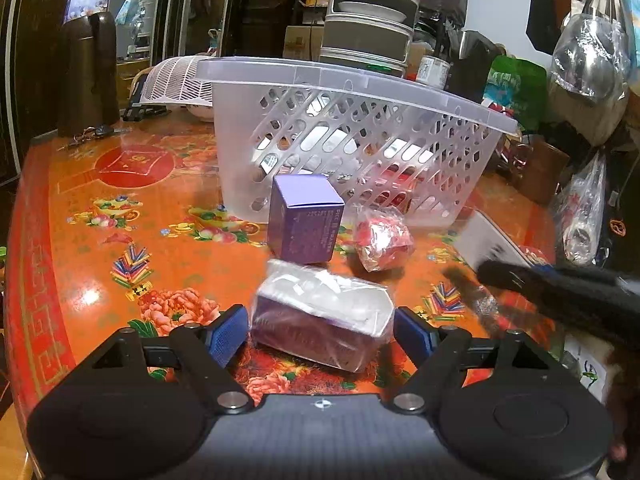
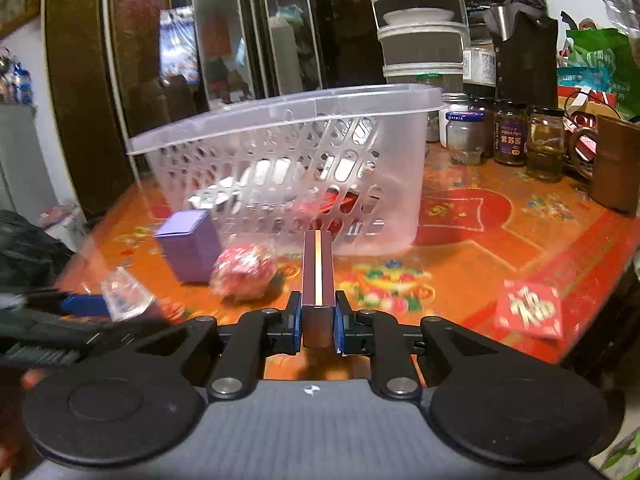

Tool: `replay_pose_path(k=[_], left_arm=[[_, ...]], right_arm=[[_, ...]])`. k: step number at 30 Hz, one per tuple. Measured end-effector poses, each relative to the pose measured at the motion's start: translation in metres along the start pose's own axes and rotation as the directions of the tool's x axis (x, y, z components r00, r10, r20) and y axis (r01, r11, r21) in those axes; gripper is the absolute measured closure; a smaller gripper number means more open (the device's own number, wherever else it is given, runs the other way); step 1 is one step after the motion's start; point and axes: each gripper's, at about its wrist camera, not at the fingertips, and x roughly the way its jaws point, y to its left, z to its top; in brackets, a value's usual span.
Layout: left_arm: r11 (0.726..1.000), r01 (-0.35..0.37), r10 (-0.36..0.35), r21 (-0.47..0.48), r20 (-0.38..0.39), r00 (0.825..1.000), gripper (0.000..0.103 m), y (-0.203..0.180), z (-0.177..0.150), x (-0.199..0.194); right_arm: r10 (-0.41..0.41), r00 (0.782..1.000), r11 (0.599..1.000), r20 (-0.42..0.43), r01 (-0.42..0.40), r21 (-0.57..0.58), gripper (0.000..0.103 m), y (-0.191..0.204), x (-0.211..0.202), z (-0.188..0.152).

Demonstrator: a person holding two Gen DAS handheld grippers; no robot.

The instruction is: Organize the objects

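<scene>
The left claw (image 1: 320, 330) stands wide, its blue pads either side of a plastic-wrapped box (image 1: 320, 318) lying on the orange flowered counter (image 1: 120, 248); whether they touch the wrap is hard to tell. Beyond it stand a purple box (image 1: 305, 218) and a red wrapped bundle (image 1: 382, 240), near the clear slotted basket (image 1: 360, 140). The right claw (image 2: 317, 322) grips a slim maroon box (image 2: 317, 272) narrowly, pointing toward the basket. A red packet (image 2: 528, 310) lies to the right.

Left hand-held gripper (image 1: 320, 332) agape, right hand-held gripper (image 2: 317, 322) clamped.
</scene>
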Motion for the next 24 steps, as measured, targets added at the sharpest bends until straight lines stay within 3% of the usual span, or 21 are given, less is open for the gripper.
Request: replay_pose_path(k=[1, 13, 24], left_arm=[[1.0, -0.008, 0.008, 0.003, 0.001, 1.0, 0.03, -0.001, 0.0, 0.0], [0.993, 0.051, -0.044, -0.103, 0.077, 0.996, 0.031, 0.009, -0.011, -0.032], [0.996, 0.045, -0.031, -0.081, 0.166, 0.986, 0.031, -0.006, -0.012, -0.083]], right_arm=[[0.01, 1.0, 1.0, 0.005, -0.01, 0.0, 0.085, 0.0, -0.006, -0.004], [0.068, 0.997, 0.996, 0.044, -0.071, 0.053, 0.085, -0.015, -0.054, -0.036], [0.115, 0.988, 0.992, 0.101, -0.121, 0.048, 0.085, -0.015, -0.081, -0.028]])
